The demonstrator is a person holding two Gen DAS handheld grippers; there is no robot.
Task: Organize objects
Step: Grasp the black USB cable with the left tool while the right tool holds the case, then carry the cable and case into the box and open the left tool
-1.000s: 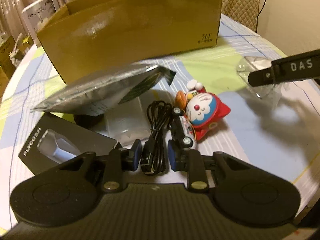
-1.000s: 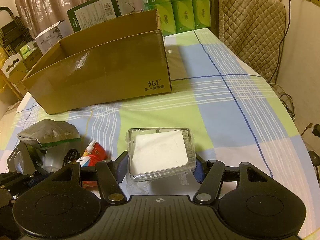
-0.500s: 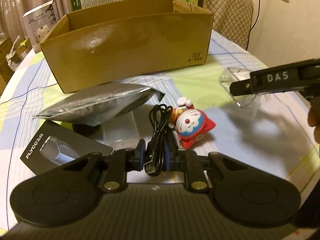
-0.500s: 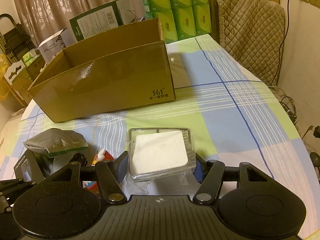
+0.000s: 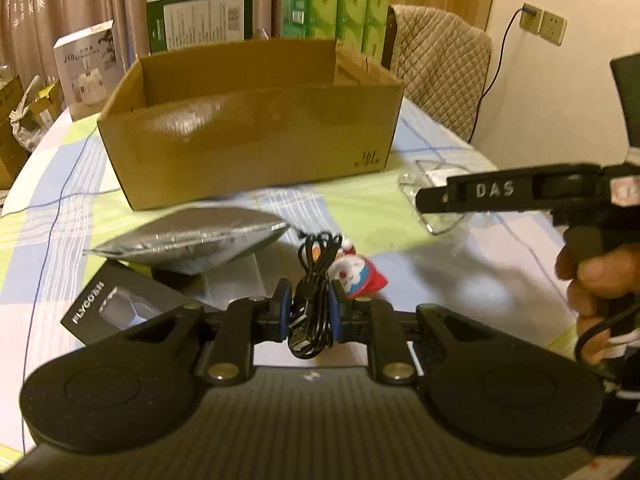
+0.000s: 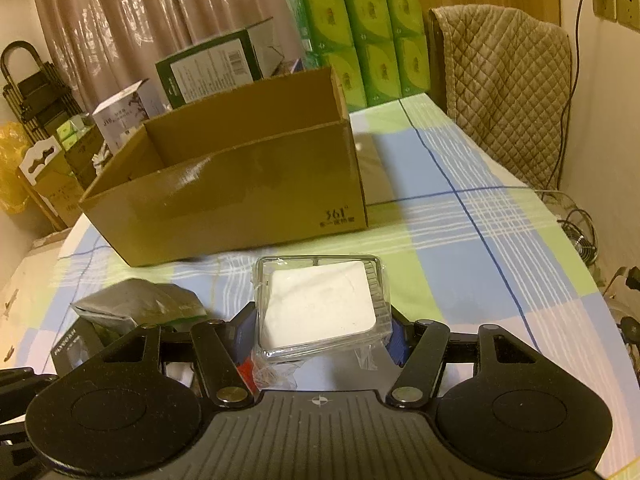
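My left gripper [image 5: 308, 316] is shut on a coiled black USB cable [image 5: 314, 280] and holds it above the table. My right gripper [image 6: 320, 332] is shut on a clear plastic case with a white insert [image 6: 320, 306], held in the air; it also shows from the side in the left wrist view [image 5: 434, 200]. An open brown cardboard box [image 5: 256, 136] stands behind, also in the right wrist view [image 6: 240, 188]. A silver foil pouch [image 5: 192, 244], a black Flyco box [image 5: 116, 312] and a red and white Doraemon toy [image 5: 360, 278] lie on the checked tablecloth.
Green tissue packs [image 6: 360, 40], a green box [image 6: 212, 68] and a white box [image 6: 124, 116] stand behind the cardboard box. A chair with a quilted cover [image 6: 508, 92] is at the far right. The table edge curves at the right [image 6: 592, 288].
My left gripper has shut on the cable and lifted it off the table. Both grippers have risen, so more of the box's inside shows. The right gripper still holds the case.
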